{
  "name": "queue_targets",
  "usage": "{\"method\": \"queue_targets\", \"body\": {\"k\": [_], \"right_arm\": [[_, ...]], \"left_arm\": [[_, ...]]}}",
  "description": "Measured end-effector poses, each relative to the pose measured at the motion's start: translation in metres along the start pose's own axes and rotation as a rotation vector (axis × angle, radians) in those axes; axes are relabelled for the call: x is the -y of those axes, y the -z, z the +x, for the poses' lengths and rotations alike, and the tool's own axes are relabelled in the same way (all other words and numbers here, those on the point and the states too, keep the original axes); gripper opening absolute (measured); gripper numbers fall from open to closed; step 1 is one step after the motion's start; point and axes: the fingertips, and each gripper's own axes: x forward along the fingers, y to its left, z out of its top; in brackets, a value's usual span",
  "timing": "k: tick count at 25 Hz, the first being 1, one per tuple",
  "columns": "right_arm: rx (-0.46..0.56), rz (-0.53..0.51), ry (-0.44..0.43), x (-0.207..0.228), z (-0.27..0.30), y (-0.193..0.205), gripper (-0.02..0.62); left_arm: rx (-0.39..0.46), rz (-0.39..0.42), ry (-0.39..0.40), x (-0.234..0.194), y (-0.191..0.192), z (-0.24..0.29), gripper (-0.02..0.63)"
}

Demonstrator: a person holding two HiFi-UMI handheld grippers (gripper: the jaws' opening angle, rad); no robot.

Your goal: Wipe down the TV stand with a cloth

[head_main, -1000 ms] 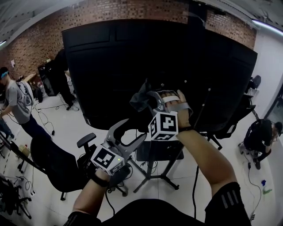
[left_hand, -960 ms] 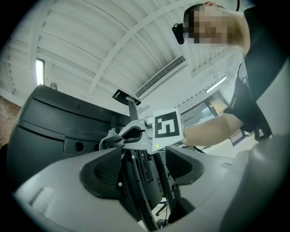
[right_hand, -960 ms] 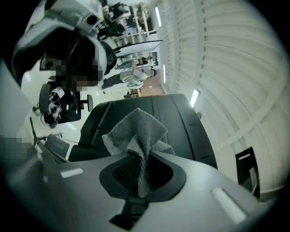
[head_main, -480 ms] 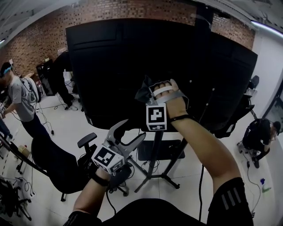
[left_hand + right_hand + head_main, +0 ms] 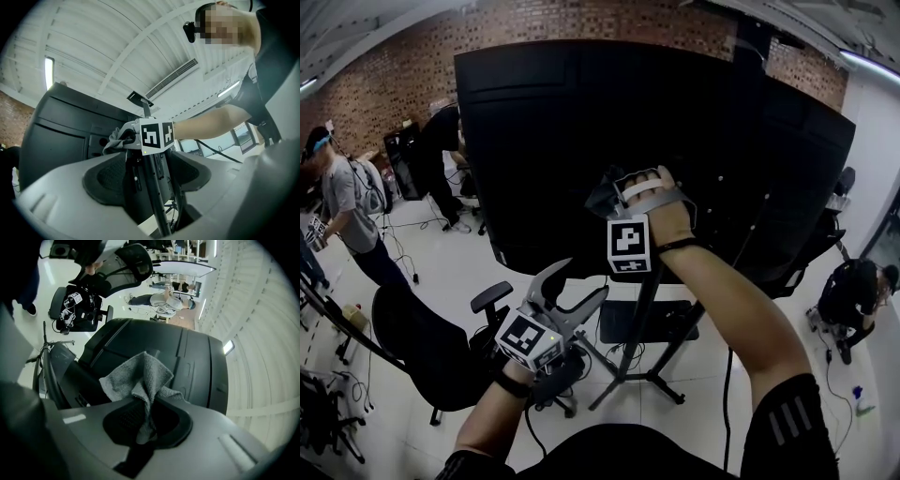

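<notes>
A large black TV shows its back panel, carried on a black stand with a pole and splayed legs. My right gripper is shut on a grey cloth and holds it against the panel just above the pole. In the right gripper view the cloth bunches out from between the pads of the right gripper. My left gripper hangs lower left, open and holding nothing. The left gripper view shows the left gripper pointing up at the pole, the cloth and the right gripper.
A black office chair stands at the lower left beside the stand. People stand at the far left, and one person crouches at the right. Cables trail across the white floor. A brick wall runs behind.
My right gripper has rolled at the wrist and slid the cloth a little up and left across the TV's back. The left gripper has shifted only slightly.
</notes>
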Motion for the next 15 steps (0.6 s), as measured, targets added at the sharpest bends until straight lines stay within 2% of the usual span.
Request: {"method": "queue_targets", "body": {"k": [6,15], "right_arm": [[0.067,0.046,0.023,0.019,0.012,-0.043,0.029],[0.097,0.077,0.027,0.027,0.023,-0.055,0.028]], "left_arm": [[-0.005,-0.006,-0.047,-0.017,0.001,-0.015,0.319],[-0.02,0.005,-0.089,-0.025,0.003,-0.029,0.319]]}}
